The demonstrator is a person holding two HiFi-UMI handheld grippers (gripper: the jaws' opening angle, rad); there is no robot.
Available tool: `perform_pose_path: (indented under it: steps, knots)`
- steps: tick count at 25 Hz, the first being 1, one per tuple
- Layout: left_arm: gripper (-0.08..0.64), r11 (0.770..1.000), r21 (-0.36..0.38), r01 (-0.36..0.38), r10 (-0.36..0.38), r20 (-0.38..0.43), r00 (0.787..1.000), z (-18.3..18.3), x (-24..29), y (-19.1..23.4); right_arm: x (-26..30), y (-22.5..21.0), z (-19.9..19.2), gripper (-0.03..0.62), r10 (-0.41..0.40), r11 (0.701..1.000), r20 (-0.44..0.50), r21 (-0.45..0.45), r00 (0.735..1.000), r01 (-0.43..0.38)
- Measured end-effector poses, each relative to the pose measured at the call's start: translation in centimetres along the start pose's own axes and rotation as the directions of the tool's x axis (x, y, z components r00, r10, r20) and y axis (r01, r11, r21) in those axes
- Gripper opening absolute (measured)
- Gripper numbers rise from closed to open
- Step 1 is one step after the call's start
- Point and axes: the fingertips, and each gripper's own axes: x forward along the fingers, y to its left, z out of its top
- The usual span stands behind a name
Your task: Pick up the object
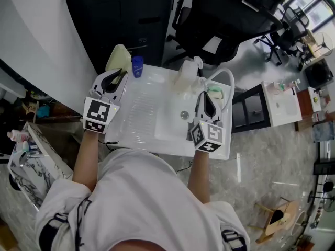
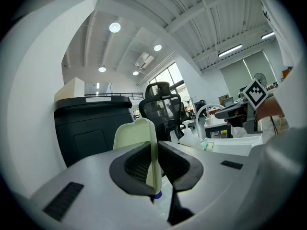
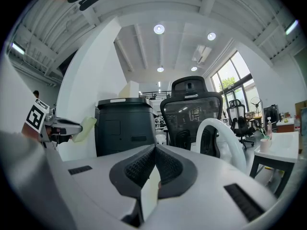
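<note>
A flat pale yellow-green pad [image 1: 119, 56] stands upright between the jaws of my left gripper [image 1: 119, 73], above the left end of the white sink unit [image 1: 141, 106]. In the left gripper view the pad [image 2: 136, 133] rises out of the left gripper [image 2: 154, 150], which is shut on its lower edge. My right gripper [image 1: 205, 95] hovers over the sink basin with its jaws together. In the right gripper view the right gripper [image 3: 154, 150] has its tips touching, with nothing seen between them. Far left in that view is the pad [image 3: 88, 127].
A blue cup [image 1: 137, 66] stands on the back of the sink unit. Behind the basin are a translucent bottle [image 1: 187, 75], a curved white faucet [image 1: 226, 80] and a green soap bar [image 1: 214, 91]. A black cabinet [image 1: 125, 14] and an office chair [image 1: 209, 25] stand behind.
</note>
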Motion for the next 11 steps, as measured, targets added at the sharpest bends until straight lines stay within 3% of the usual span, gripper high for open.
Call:
perform_pose_path:
  steps: [11]
  knots:
    - [0.06,1.0,0.004,-0.013,0.013,0.007,1.0,0.05,-0.16,0.27,0.18,-0.22,0.01,0.006,0.002,1.0,0.002,0.005,1.0,-0.002]
